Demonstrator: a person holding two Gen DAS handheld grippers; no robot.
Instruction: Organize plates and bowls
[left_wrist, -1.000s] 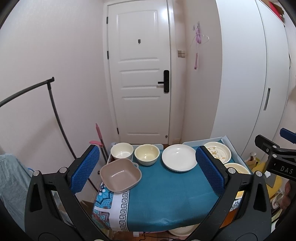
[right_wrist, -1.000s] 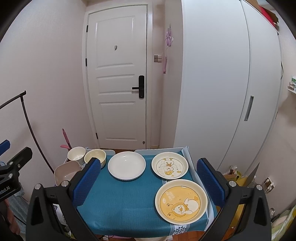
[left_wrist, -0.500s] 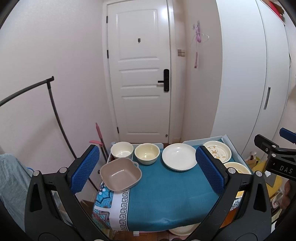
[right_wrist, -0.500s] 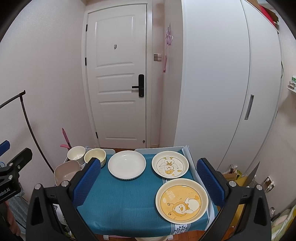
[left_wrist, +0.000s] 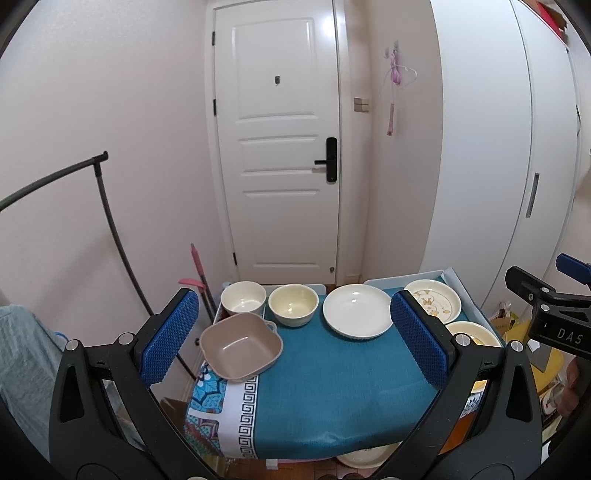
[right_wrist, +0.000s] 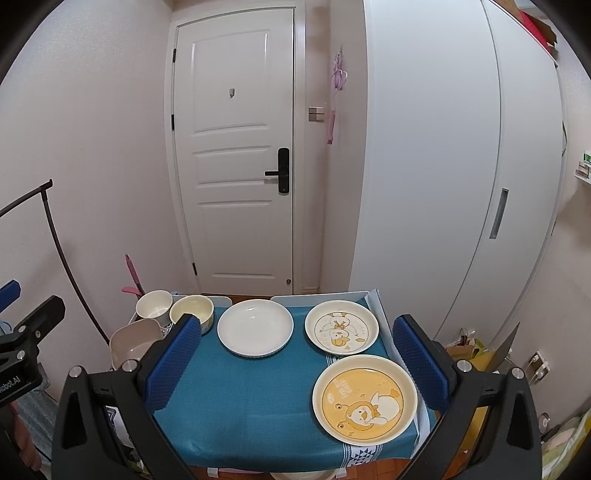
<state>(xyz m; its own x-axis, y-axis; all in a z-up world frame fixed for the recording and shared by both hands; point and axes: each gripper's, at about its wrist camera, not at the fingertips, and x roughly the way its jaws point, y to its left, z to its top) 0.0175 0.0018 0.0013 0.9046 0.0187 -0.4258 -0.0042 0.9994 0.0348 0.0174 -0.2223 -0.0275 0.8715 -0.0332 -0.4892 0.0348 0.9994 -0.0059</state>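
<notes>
In front of you stands the white door (left_wrist: 280, 147), and next to it on the right the tall white wardrobe (right_wrist: 443, 166). Below them is the counter (right_wrist: 258, 398), covered with a teal cloth (left_wrist: 332, 387).

On the counter, the biggest dish is the yellow plate with a cartoon animal (right_wrist: 365, 398); it lies at the near right corner. Behind it, near the far right edge, lies the white plate with a duck drawing (right_wrist: 341, 327). Just beside that one, to the left, is the plain white plate (right_wrist: 255, 327), at the middle of the far edge. The brown square bowl (left_wrist: 241, 346) sits at the left edge of the counter and its rim goes a little over this edge. Behind it you have the cream round bowl (left_wrist: 293, 304) and the white round bowl (left_wrist: 243, 297), side by side, at the far left corner.

Your left gripper (left_wrist: 295, 339) hangs over the near part of the counter, its blue fingers (left_wrist: 170, 336) wide apart and holding nothing. Your right gripper (right_wrist: 297, 363) also has its fingers (right_wrist: 421, 363) wide apart, with nothing between them.
</notes>
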